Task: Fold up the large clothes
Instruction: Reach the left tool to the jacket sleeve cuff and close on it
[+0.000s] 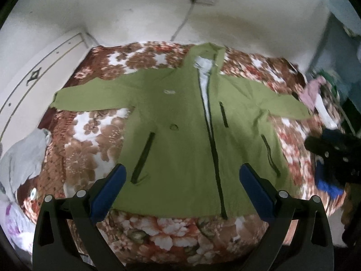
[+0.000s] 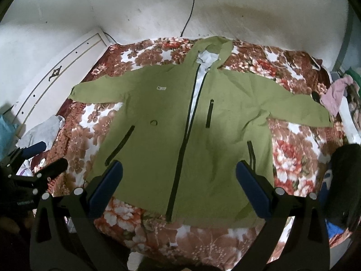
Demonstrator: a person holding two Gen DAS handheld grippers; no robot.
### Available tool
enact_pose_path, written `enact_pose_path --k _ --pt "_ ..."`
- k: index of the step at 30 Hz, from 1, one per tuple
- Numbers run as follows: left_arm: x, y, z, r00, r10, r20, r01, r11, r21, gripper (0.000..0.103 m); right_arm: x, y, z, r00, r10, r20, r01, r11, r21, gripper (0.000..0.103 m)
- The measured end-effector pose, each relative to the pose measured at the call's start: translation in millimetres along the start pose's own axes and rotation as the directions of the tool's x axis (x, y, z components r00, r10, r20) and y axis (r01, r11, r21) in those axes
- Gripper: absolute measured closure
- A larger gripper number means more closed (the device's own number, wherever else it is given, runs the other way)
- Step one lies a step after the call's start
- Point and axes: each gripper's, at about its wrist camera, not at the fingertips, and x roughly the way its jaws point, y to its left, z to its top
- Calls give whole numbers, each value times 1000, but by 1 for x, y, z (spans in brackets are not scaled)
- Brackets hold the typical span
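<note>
Both the left gripper (image 1: pixel 181 176) and right gripper (image 2: pixel 179 172) hover with fingers spread wide, empty, above the green jacket (image 2: pixel 180 117) lying flat on the bed (image 2: pixel 203 237).

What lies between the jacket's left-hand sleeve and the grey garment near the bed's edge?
Only bare floral blanket separates the green jacket sleeve from the grey garment, clearest in the right wrist view.

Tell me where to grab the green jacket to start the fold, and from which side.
Take the green jacket by its sleeve cuffs: left gripper on the left cuff, right gripper on the right cuff, each coming in from the outer side. It lies flat, front up, sleeves spread wide, so the cuffs are free ends that probably fold inward across the body most easily.
</note>
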Motion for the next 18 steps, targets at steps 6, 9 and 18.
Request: enact_pose_path --k 6,9,18 --pt "-6 24 35 995 94 28 -90 990 -113 5 16 -3 43 999 36 -33 -38 997 -71 5" --pt "-5 47 51 990 130 53 -120 981 -155 5 32 4 62 999 33 -31 -37 991 -132 5" --pt "53 165 92 987 143 70 -134 985 -112 5 132 68 129 997 27 -72 -33 995 -93 5"
